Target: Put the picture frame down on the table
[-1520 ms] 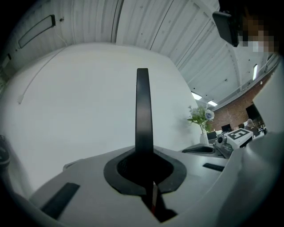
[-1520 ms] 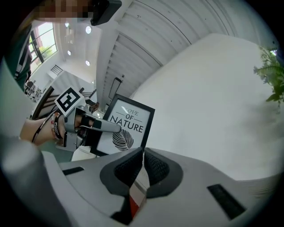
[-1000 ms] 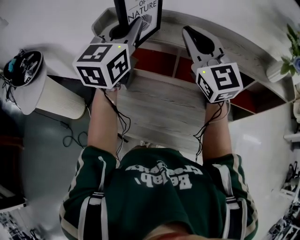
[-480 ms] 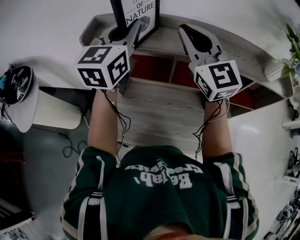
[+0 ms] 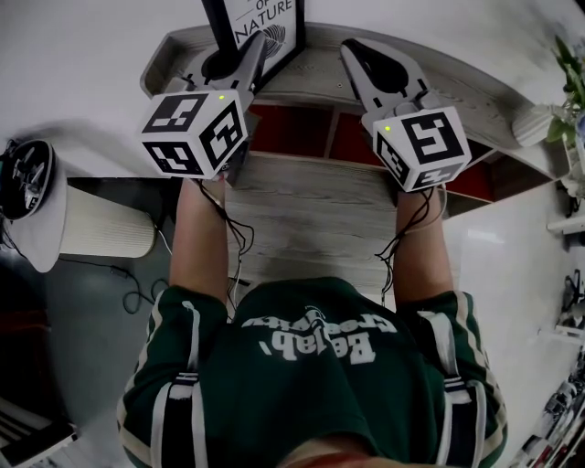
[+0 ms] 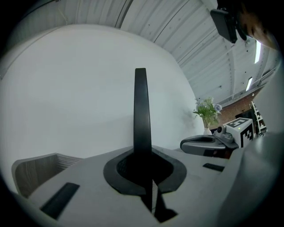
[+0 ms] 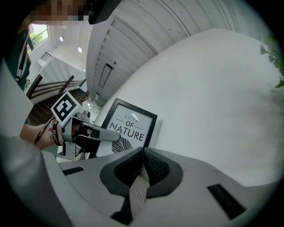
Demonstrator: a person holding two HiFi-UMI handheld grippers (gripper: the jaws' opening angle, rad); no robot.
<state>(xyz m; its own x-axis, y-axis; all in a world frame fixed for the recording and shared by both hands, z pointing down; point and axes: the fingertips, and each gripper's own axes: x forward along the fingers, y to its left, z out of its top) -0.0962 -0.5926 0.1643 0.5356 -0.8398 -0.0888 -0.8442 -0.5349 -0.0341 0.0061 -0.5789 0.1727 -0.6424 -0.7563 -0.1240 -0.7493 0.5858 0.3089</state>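
The black picture frame (image 5: 260,23) with the print "NATURE" stands upright at the back of the pale wooden table top (image 5: 475,87), close to the white wall. My left gripper (image 5: 247,57) is shut on the frame's edge. In the left gripper view the frame (image 6: 141,111) rises edge-on from between the jaws. My right gripper (image 5: 352,50) hovers just right of the frame, shut with nothing in it. In the right gripper view its jaws (image 7: 143,154) meet, and the frame (image 7: 131,128) and the left gripper (image 7: 91,132) show beyond them.
A plant in a white vase (image 5: 548,119) stands at the table's right end. Red compartments (image 5: 302,137) lie under the top. A white ribbed cylinder (image 5: 101,219) with a black object (image 5: 23,174) on it stands on the floor at left.
Both grippers and the frame have shifted slightly toward the wall. The left gripper has kept its hold on the frame, and the right gripper stays shut.
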